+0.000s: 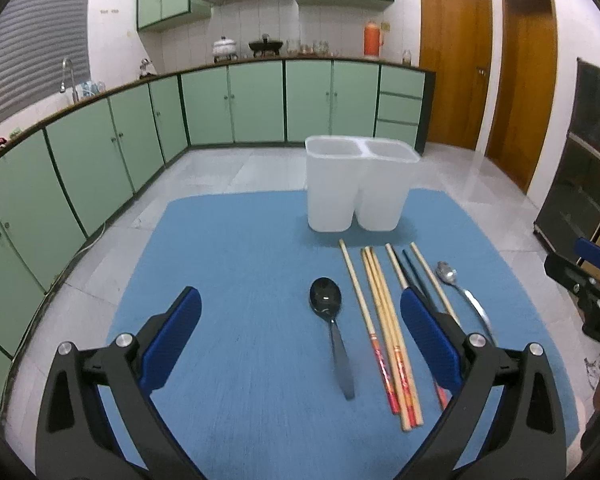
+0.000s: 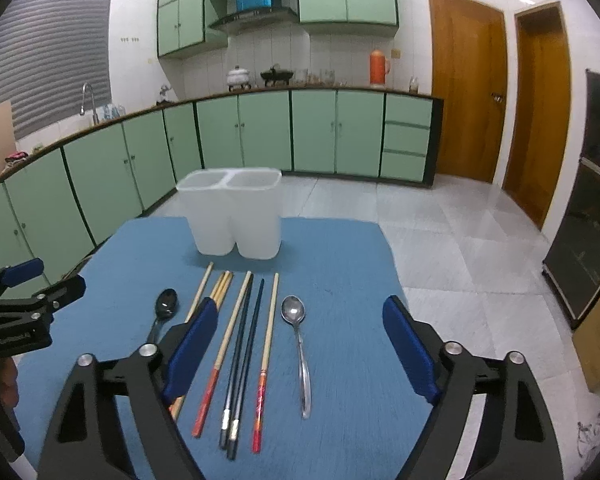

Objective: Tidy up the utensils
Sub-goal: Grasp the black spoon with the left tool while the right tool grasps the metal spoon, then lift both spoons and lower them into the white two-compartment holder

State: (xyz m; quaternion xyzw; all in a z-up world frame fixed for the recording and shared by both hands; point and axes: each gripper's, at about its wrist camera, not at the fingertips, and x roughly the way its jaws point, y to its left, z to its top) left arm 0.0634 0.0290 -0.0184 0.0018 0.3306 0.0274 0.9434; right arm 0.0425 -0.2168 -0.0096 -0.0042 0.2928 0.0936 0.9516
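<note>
A white two-compartment holder (image 1: 356, 184) (image 2: 236, 212) stands at the far side of the blue mat (image 1: 240, 264) (image 2: 340, 264). In front of it lie a black spoon (image 1: 330, 320) (image 2: 164, 310), several wooden chopsticks (image 1: 384, 332) (image 2: 236, 320), a black chopstick pair (image 2: 246, 356) and a silver spoon (image 1: 460, 288) (image 2: 298, 344). My left gripper (image 1: 300, 320) is open above the mat, with the black spoon between its fingers. My right gripper (image 2: 296, 332) is open above the chopsticks and silver spoon. Both hold nothing.
The mat covers a table standing in a kitchen with green cabinets (image 1: 256, 100) along the back and left. Wooden doors (image 2: 468, 84) are at the right. A dark cabinet (image 2: 592, 200) stands at the far right. The other gripper shows at each view's edge.
</note>
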